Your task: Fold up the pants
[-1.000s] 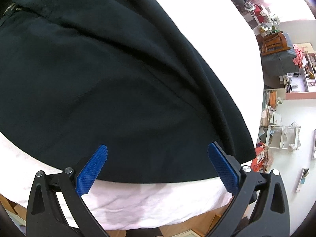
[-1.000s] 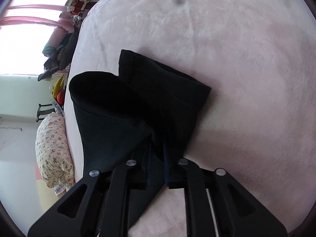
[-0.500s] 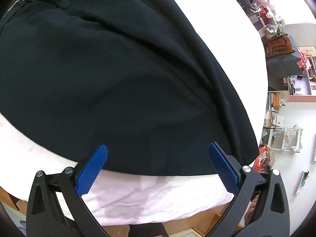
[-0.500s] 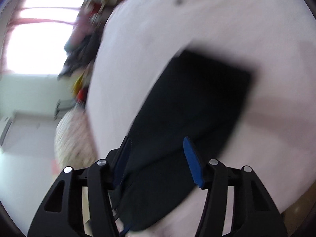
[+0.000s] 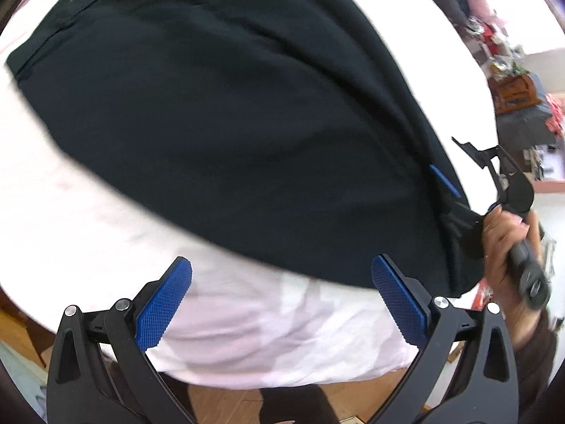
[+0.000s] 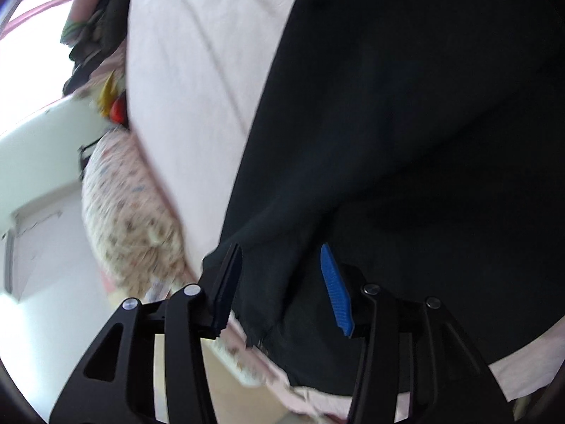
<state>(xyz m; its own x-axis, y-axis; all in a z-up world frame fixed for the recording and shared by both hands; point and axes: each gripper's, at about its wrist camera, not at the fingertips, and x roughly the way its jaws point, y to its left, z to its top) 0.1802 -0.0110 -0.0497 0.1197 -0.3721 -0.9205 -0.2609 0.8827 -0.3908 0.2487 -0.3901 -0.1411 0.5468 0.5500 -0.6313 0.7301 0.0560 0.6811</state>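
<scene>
In the left wrist view the left gripper (image 5: 281,304) stands wide open and empty at the bottom of the frame, its blue pads (image 5: 164,304) over the pale bed sheet (image 5: 106,233); the black pants (image 5: 229,116) fill the frame above it, long axis running from the waistband at upper left down to the lower right corner, where the right gripper (image 5: 455,198) meets the cloth. In the right wrist view that right gripper (image 6: 282,289) is partly open with a frayed edge of the pants (image 6: 406,123) lying loose between its fingers, not pinched; I judge the right hand nearer, the left still needing to advance up-frame to the near edge.
</scene>
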